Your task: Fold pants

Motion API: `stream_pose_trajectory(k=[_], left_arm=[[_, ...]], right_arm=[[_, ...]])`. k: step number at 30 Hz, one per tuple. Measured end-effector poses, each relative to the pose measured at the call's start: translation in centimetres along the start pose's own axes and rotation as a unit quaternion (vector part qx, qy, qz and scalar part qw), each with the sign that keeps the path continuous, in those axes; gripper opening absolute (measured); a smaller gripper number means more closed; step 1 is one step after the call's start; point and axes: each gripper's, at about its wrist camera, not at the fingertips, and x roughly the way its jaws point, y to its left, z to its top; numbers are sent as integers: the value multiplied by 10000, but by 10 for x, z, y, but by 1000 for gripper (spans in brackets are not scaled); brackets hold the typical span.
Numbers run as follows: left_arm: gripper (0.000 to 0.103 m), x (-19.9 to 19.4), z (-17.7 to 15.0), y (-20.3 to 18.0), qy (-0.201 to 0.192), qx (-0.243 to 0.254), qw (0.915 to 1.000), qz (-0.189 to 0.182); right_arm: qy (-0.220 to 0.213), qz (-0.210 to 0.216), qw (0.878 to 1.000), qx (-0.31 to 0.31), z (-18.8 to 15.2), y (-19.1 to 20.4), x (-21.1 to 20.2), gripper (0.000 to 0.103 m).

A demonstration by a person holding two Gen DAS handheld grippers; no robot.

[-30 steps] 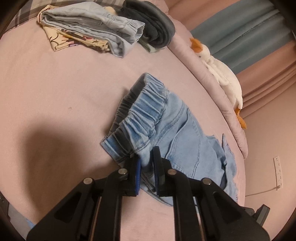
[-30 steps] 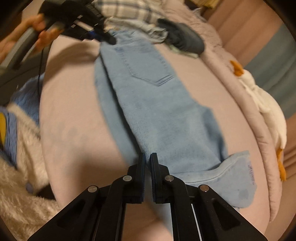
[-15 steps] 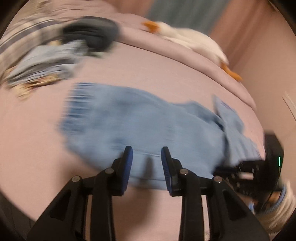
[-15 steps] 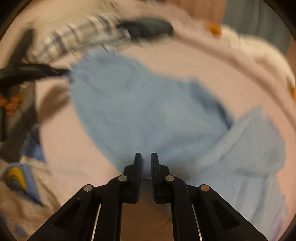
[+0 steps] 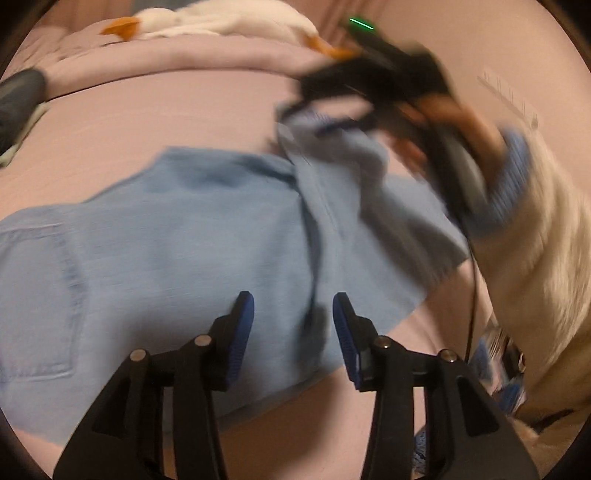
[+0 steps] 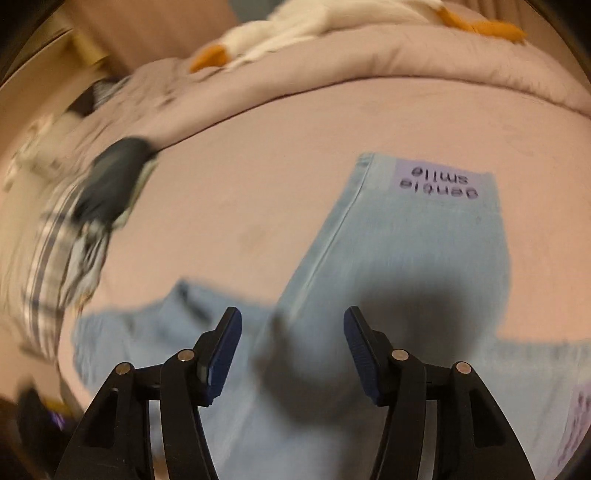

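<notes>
Light blue denim pants [image 5: 177,243] lie spread on the pink bed. My left gripper [image 5: 293,317] is open and empty, hovering just above the pants near the leg seam. My right gripper [image 6: 293,332] is also open and empty above a pant leg [image 6: 388,258] whose cuff carries a lilac label [image 6: 439,182]. In the left wrist view the right gripper [image 5: 388,74] appears blurred over the leg ends at the upper right.
A white goose plush [image 6: 332,26] lies on the rolled pink quilt [image 5: 184,59] at the back. A dark garment [image 6: 114,177] and plaid clothes [image 6: 55,258] sit at the left. My fluffy white sleeve [image 5: 546,258] is at the right.
Both grippers let go of the pants and opened; the left opened first, the right after. The pants now lie flat. Both views swung toward the leg ends.
</notes>
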Motion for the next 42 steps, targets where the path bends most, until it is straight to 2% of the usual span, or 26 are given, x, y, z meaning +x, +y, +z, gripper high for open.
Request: stream_pose_trajectory(k=[3, 5, 6, 8, 9, 10, 13, 15, 17, 19, 22, 25, 26, 27, 29, 31, 32, 35, 36, 39, 40, 41, 42], left_arm=[[44, 20, 0, -19, 178, 350, 9992, 34], [42, 32, -1, -29, 195, 643, 9971, 345], [38, 36, -1, -33, 173, 773, 9954, 533], [16, 41, 1, -38, 79, 927, 9927, 763], [13, 42, 2, -38, 58, 919, 9928, 764], [12, 42, 4, -37, 37, 849, 9937, 727], [10, 35, 1, -30, -13, 677, 9956, 642], [9, 32, 1, -32, -42, 727, 9955, 598], [9, 27, -1, -34, -80, 823, 9949, 575], [9, 25, -1, -38, -99, 945, 9937, 591], [10, 24, -7, -44, -37, 1109, 9920, 598], [11, 26, -13, -52, 92, 1371, 9874, 781], [11, 28, -13, -52, 142, 1417, 9864, 826], [11, 28, -14, -50, 166, 1450, 9853, 892], [12, 31, -15, -51, 209, 1503, 9836, 970], [13, 30, -18, -51, 212, 1531, 9825, 1043], [13, 31, -17, -52, 214, 1537, 9818, 1091], [11, 32, -20, -52, 186, 1547, 9807, 1179], [11, 33, -19, -54, 164, 1554, 9804, 1203], [7, 29, -17, -55, 60, 1487, 9812, 1230], [7, 24, -16, -54, -7, 1405, 9830, 1182], [7, 19, -14, -53, -68, 1354, 9843, 1134], [7, 14, -13, -53, -125, 1366, 9845, 1096]], right_arm=[[204, -737, 9970, 76, 26, 5, 36, 58], [345, -1133, 9930, 34, 33, 8, 54, 58], [293, -1256, 9916, -67, 33, 10, 58, 57], [16, -1433, 9895, -209, 32, 13, 55, 26], [-21, -1248, 9921, -155, 29, 9, 52, 19], [-45, -1052, 9944, -8, 26, 2, 45, 5], [-375, -703, 9963, 335, 10, -21, 7, 5], [-835, -209, 9951, 486, -10, -28, -40, 5], [-1387, 193, 9882, 617, -42, -39, -99, 5], [-1765, 310, 9811, 725, -71, -50, -138, 5], [-2075, 85, 9728, 1026, -129, -69, -176, 5], [-2071, -3, 9633, 1710, -160, -104, -165, 5], [-1912, 77, 9588, 2100, -182, -123, -154, 5], [-1778, 122, 9568, 2297, -172, -130, -138, 5], [-1577, 310, 9486, 2727, -191, -150, -117, 8], [-1624, 771, 9301, 3203, -208, -165, -110, 12], [-1778, 1130, 9128, 3500, -211, -173, -108, 17], [-2114, 1433, 8867, 3854, -208, -182, -115, 34], [-2224, 1422, 8813, 3920, -206, -185, -118, 35], [-2199, 1313, 8767, 4072, -194, -185, -111, 33], [-2179, 1270, 8782, 4063, -188, -184, -111, 27], [-2139, 1122, 8847, 3986, -180, -182, -113, 13], [-2159, 1042, 8940, 3786, -171, -178, -119, 12]])
